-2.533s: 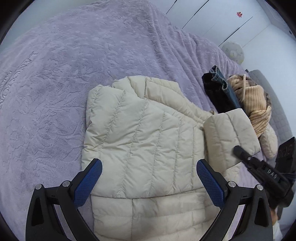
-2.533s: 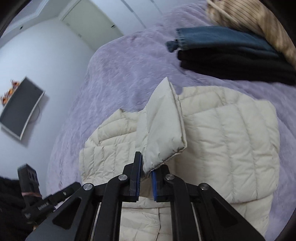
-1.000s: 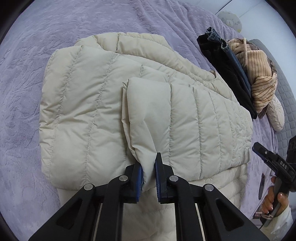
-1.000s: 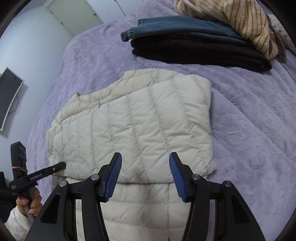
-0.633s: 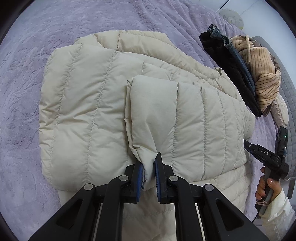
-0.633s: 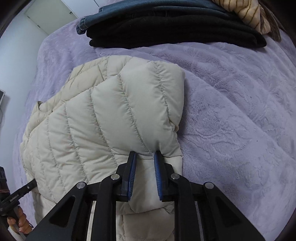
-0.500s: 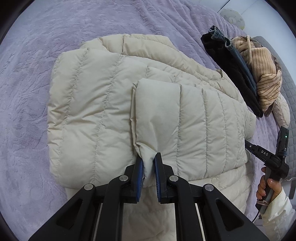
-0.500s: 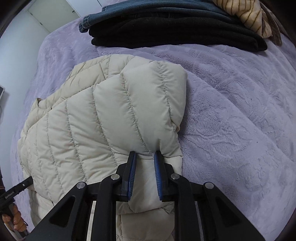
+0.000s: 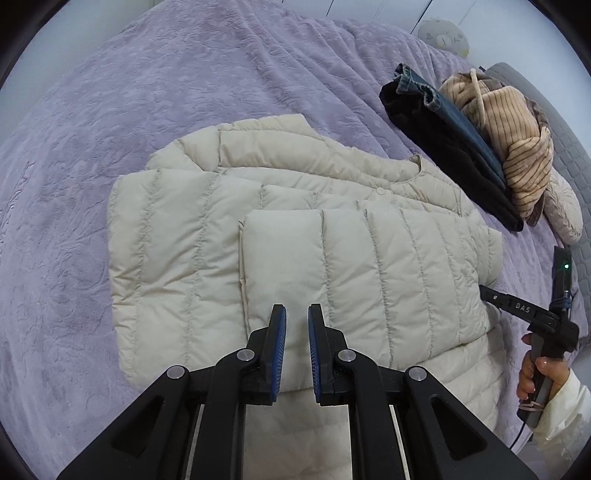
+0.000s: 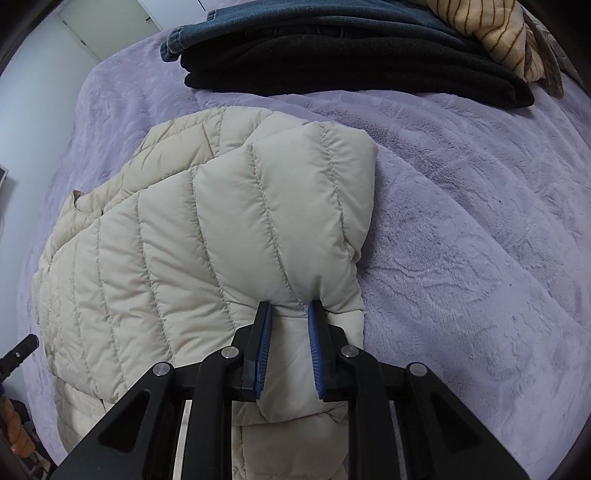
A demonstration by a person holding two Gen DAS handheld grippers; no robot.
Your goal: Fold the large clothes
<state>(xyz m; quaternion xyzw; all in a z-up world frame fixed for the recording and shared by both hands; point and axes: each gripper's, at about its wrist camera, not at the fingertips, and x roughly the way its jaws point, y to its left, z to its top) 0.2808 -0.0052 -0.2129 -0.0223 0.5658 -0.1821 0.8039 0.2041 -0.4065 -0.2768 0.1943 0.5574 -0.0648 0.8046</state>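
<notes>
- Left hand-held gripper [image 9: 296, 314] nearly pressed together, nothing between, above cream puffer jacket [image 9: 207, 243]
- Right hand-held gripper [image 10: 289, 310] pinching the jacket's edge on purple bed [image 10: 461, 229]

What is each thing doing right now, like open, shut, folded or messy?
puffy jacket, flat on the bed, partly folded, sleeves laid across it
left gripper, almost shut, no cloth bunched in it
right gripper, jaws have just been closing, pinching the jacket's folded edge
black garment, folded
jeans, folded, stacked on the black garment
striped sweater, crumpled in a heap
</notes>
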